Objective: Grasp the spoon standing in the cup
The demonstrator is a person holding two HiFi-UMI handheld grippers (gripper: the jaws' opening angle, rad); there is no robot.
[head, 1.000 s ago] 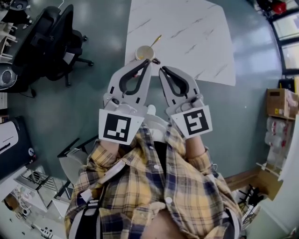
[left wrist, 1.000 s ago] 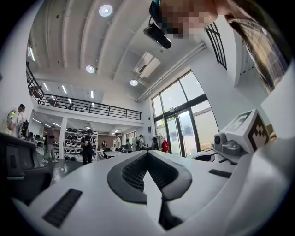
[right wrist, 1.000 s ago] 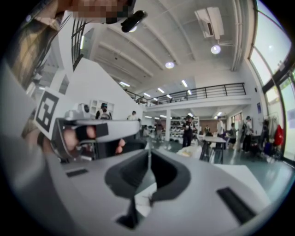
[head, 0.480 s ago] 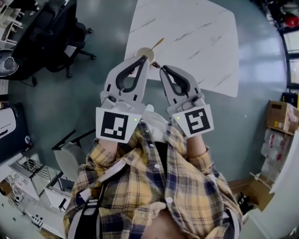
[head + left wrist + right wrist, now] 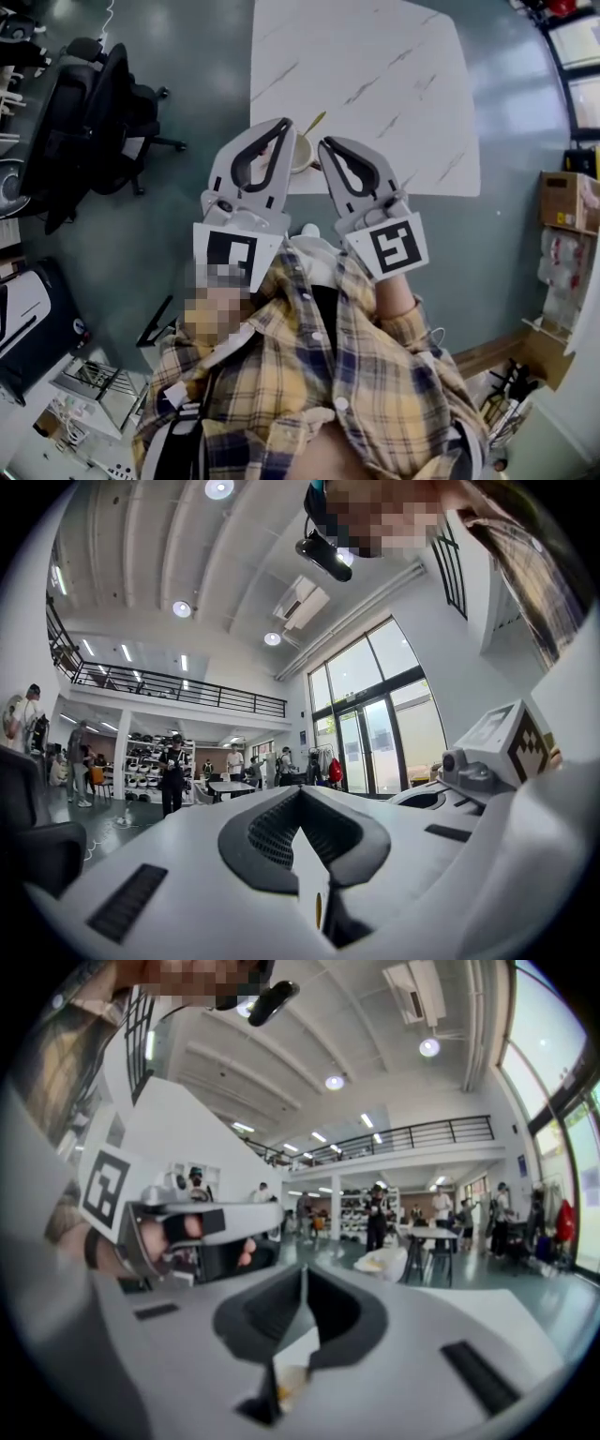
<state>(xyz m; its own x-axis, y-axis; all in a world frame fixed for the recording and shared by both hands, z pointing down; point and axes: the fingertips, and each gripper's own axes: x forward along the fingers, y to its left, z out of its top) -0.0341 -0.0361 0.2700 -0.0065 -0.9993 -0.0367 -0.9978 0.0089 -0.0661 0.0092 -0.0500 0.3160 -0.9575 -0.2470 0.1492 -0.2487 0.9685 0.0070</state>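
A cream cup (image 5: 303,156) stands at the near edge of the white marble table (image 5: 375,56). A gold-handled spoon (image 5: 314,122) stands in it and leans to the far right. My left gripper (image 5: 284,125) is shut, and its tip overlaps the cup's left side in the head view. My right gripper (image 5: 324,146) is shut too, its tip just right of the cup. Both point up and forward with nothing held. In the left gripper view the jaws (image 5: 300,797) meet. In the right gripper view the jaws (image 5: 302,1274) meet as well.
A black office chair (image 5: 94,103) stands on the teal floor to the left. Cardboard boxes (image 5: 564,202) sit at the right wall. Both gripper views look out into a hall with people, small tables (image 5: 427,1241) and a balcony.
The table edge and cup have come nearer to the gripper tips. The cup, once ahead of the tips, now sits between them, partly behind the left tip. Both grippers stay shut.
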